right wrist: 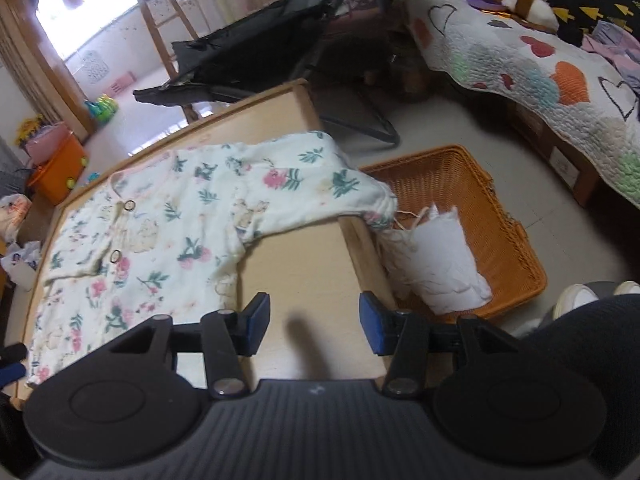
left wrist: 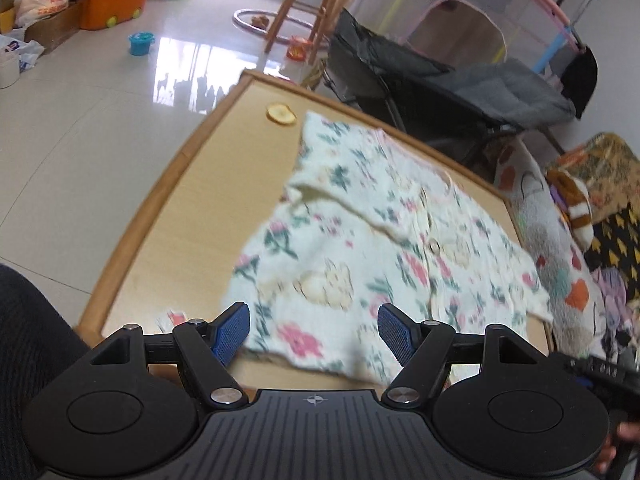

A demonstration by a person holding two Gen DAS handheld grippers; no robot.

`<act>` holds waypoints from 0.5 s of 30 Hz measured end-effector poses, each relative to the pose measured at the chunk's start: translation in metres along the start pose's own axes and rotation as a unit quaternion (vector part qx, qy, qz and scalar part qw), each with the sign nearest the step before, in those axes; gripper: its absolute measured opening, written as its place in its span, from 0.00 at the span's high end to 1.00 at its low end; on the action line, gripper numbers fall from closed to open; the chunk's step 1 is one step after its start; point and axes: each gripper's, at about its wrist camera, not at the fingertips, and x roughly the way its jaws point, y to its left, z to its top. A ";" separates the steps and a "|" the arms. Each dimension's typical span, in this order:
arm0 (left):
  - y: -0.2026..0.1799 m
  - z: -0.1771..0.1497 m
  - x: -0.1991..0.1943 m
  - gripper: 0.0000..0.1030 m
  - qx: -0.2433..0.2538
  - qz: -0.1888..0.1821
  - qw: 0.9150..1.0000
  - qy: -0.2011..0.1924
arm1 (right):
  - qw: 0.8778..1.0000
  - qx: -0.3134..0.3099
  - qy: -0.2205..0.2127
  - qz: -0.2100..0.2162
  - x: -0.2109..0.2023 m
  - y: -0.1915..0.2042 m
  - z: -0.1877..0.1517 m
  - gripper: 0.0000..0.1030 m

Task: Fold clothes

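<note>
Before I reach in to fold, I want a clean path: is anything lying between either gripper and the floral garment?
Nothing visible. The left gripper hangs open over the floral garment hem; the right gripper has only bare table before the cloth.

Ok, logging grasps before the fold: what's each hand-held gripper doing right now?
Left hand-held gripper: open, holding nothing, above the floral garment.
Right hand-held gripper: open, empty, over the table.

both grippers are black, with ribbed housings, round side discs, silver screws and blue textured pads; dark trousers behind them.
</note>
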 end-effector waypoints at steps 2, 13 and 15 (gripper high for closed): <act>-0.007 -0.002 0.005 0.30 0.011 -0.001 1.000 0.006 | 1.000 -0.007 0.004 -0.001 0.002 0.001 -0.001 0.53; -0.019 0.001 0.015 0.30 0.013 -0.009 1.000 0.013 | 0.999 0.035 -0.027 -0.022 -0.004 -0.026 0.024 0.53; -0.018 0.004 0.016 0.30 0.006 -0.011 1.000 0.013 | 0.998 0.042 -0.026 -0.033 0.002 -0.034 0.033 0.53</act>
